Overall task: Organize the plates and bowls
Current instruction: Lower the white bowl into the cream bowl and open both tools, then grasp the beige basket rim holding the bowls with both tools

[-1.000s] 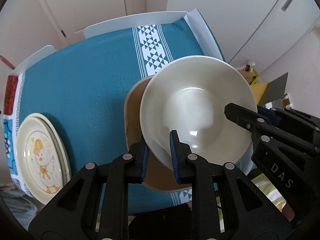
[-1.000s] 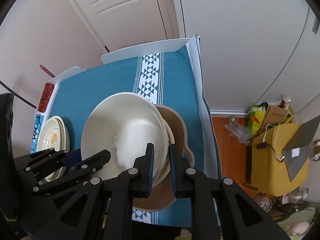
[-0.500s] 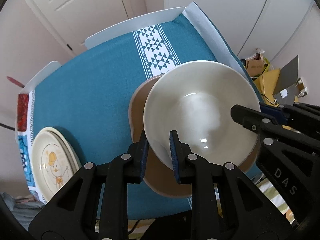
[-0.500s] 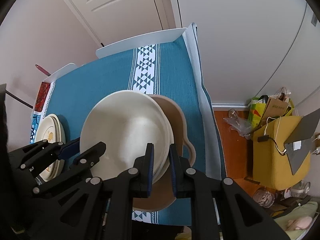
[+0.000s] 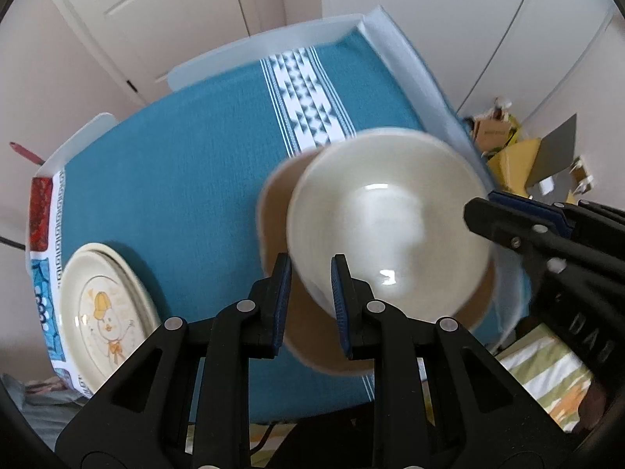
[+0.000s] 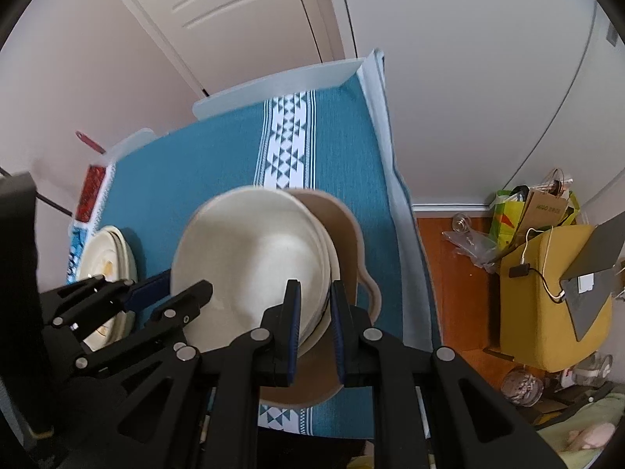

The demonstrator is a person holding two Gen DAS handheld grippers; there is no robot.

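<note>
Left wrist view: our left tool [image 5: 311, 291] pinches the near rim of the white bowl [image 5: 390, 222]. The bowl looks blurry now, and we see more of the worktop [image 5: 187, 179] than before.
Under the bowl: a brown plate [image 5: 312, 336].
Far left: the duck plates [image 5: 103, 312], same spot.
Right wrist view: our right tool [image 6: 315, 314] squeezes the other rim of the white bowl [image 6: 254, 250], as before.
</note>
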